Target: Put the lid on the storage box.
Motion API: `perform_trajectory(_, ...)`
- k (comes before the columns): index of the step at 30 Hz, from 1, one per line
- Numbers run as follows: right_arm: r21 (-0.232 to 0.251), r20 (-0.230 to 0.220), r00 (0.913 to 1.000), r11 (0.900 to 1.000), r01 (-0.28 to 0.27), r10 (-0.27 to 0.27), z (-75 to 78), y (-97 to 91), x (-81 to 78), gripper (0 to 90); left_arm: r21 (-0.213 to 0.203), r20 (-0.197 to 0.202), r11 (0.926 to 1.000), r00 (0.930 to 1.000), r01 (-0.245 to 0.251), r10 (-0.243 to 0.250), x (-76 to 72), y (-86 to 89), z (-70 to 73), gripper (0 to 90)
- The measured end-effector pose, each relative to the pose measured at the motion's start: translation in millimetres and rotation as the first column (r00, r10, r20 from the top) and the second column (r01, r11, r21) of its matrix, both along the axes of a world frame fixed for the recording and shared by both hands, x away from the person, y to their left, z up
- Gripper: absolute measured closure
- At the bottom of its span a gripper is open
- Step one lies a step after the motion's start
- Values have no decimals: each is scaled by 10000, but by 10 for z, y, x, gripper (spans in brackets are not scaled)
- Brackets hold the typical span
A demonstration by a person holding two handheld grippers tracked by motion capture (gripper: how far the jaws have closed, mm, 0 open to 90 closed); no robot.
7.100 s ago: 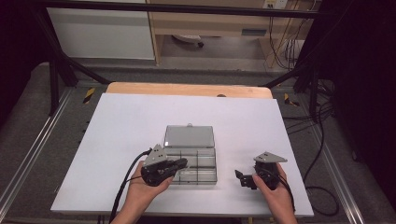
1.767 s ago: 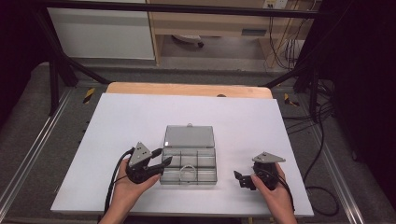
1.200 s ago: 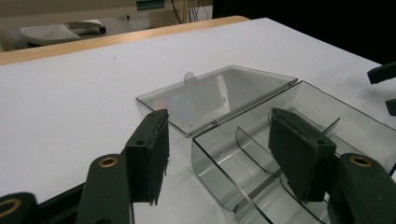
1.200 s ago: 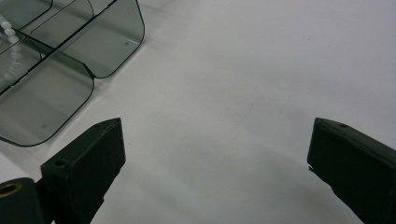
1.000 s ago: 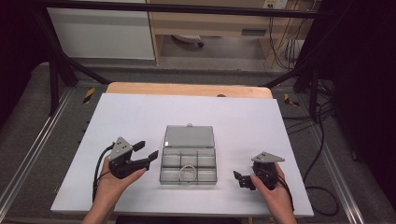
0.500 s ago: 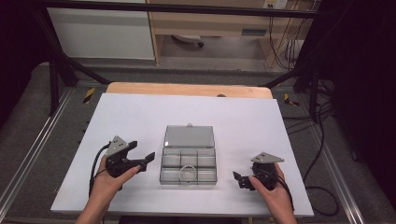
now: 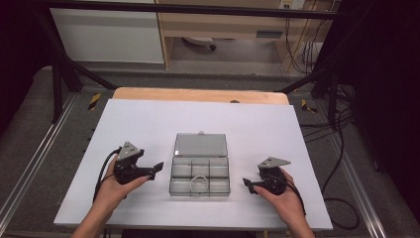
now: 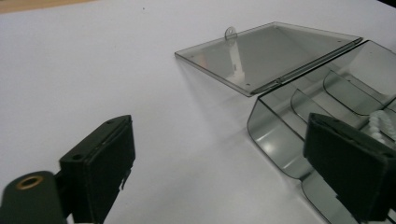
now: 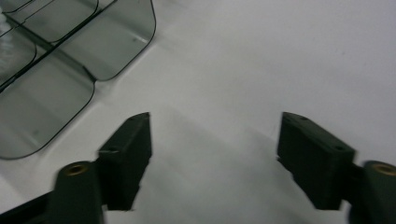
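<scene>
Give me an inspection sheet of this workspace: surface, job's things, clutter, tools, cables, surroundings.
Surface: white table, wooden strip along its far edge.
Job's things: clear box at the middle, lid folded back flat; a small white item in a near compartment.
Clutter: nothing seen.
Tools: left tool left of the box, open, its jaws have just been opening, nothing between them; right tool right of the box, open, its jaws have just been closing, nothing between them.
Cables: one black cable trails from the left tool; loose cables on the floor at right.
Surroundings: dark floor, metal rails either side, cabinets beyond.
</scene>
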State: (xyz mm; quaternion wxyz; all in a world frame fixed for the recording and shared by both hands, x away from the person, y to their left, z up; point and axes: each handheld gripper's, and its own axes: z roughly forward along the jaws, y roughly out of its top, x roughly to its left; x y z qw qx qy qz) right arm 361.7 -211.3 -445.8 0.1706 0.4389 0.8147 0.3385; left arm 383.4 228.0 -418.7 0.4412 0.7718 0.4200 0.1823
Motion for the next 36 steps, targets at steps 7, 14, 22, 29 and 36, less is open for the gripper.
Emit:
perform_trajectory(7,-196,712,9974,9998,-79,92,58,77,261,506,129,-456,9999,9990,-29,35,209,-37,-60,166)
perform_trajectory(14,-561,585,9967,9970,-531,564,-54,164,559,703,299,-653,9995,9978,-41,60,424,-36,-141,333)
perform_trajectory(22,-160,894,9927,9966,-802,813,-26,206,766,849,497,-784,9987,9969,-70,109,544,-65,-205,571)
perform_trajectory(29,-128,841,9920,9956,-931,938,-8,246,859,900,825,-428,9966,9991,39,-4,559,-60,-217,714)
perform_trajectory(36,261,761,9925,9949,-979,957,8,297,937,900,449,-347,9990,9994,17,-1,577,-69,-229,892)
